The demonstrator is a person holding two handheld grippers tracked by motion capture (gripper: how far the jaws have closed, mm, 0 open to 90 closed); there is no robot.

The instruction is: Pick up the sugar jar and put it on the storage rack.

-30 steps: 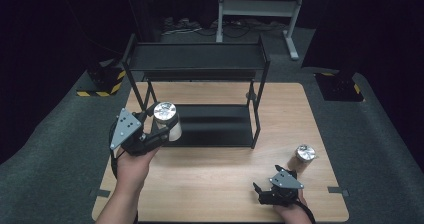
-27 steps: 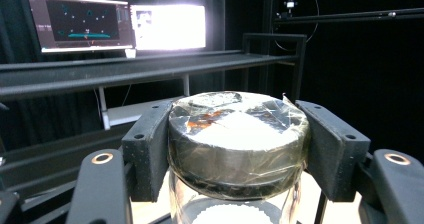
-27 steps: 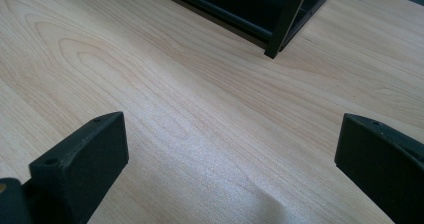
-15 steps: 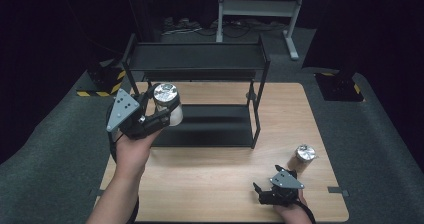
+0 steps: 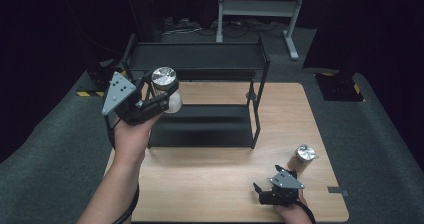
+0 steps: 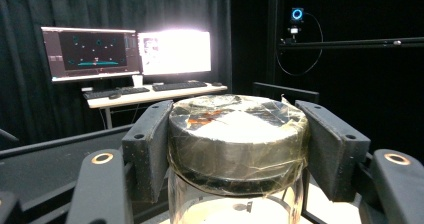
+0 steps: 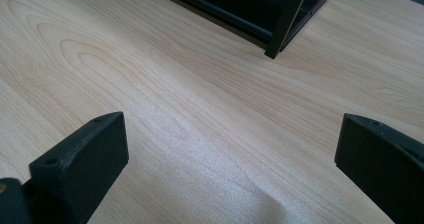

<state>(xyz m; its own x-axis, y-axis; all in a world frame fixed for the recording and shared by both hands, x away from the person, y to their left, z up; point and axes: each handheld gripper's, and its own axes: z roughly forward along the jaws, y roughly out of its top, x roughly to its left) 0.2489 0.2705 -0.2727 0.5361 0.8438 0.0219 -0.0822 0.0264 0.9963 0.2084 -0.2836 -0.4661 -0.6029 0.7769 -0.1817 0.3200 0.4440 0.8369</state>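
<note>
1. Wooden table [image 5: 220, 194]: pale, rectangular top with fine wavy grain, smooth and matt, rounded corners; bears everything below.
2. Black metal rack [image 5: 200, 129] standing on the far half of the table: two flat, shallow-rimmed shelves joined by thin square posts, dull dark finish; one foot post [image 7: 285, 31] seen close in the right gripper view.
3. Left gripper [image 5: 162, 96], held up over the rack's left end: black, angular body with a grey three-cornered plate; flat rectangular pads [image 6: 147, 149] clamped on either side of the jar's lid.
4. Right gripper [image 5: 262, 194], low over the table in front of the rack's right end: same black build; blunt jaws spread wide apart, bare wood between them.
5. Jar [image 6: 237, 149] gripped in the left gripper, lifted clear of the table at the rack's left end, beside its upper shelf: round, clear glassy body, broad silvery lid [image 5: 164, 76] wrapped in shiny, wrinkled tape.
6. Second jar [image 5: 302, 156] upright on the table, right of the rack's front: small cylinder, brownish body, round silvery lid.
</note>
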